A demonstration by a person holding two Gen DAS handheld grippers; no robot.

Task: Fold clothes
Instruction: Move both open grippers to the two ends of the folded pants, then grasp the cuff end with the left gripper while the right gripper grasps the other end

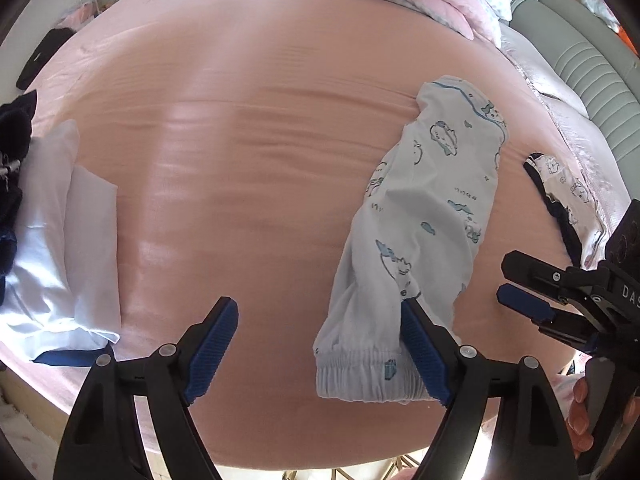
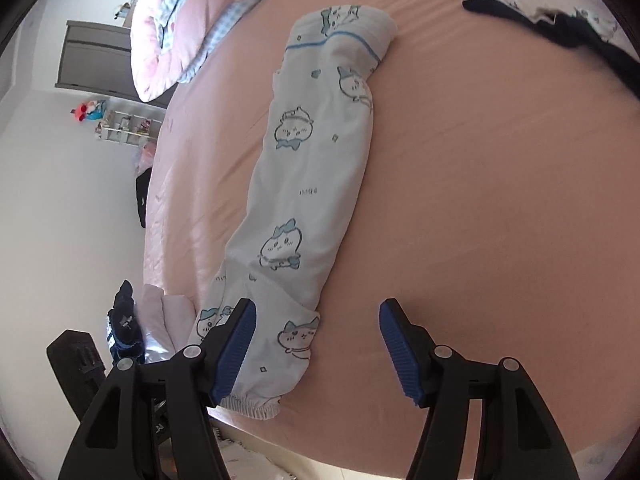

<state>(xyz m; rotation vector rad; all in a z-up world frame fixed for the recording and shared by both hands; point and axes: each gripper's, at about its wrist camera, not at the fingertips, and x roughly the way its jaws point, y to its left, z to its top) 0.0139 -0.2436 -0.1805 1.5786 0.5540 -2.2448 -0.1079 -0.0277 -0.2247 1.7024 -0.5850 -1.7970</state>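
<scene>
White pyjama trousers with blue cartoon prints [image 1: 424, 216] [image 2: 304, 184] lie folded lengthwise in a long strip on the pink bed sheet [image 1: 256, 152], elastic cuffs at the near bed edge. My left gripper [image 1: 316, 344] is open; its right finger rests by the cuffs, with the cuff end lying partly between the fingers. My right gripper [image 2: 318, 344] is open too, the cuff end lying between its fingers against the left one. In the left wrist view the right gripper [image 1: 532, 300] shows at the right, held by a hand.
A folded white garment [image 1: 60, 248] and dark clothes [image 1: 12, 168] lie at the left bed edge. A navy-trimmed printed top [image 1: 568, 200] [image 2: 560, 4] lies to the right. A pink quilt [image 2: 172, 28] is heaped at the far end. A grey headboard [image 1: 580, 80] stands right.
</scene>
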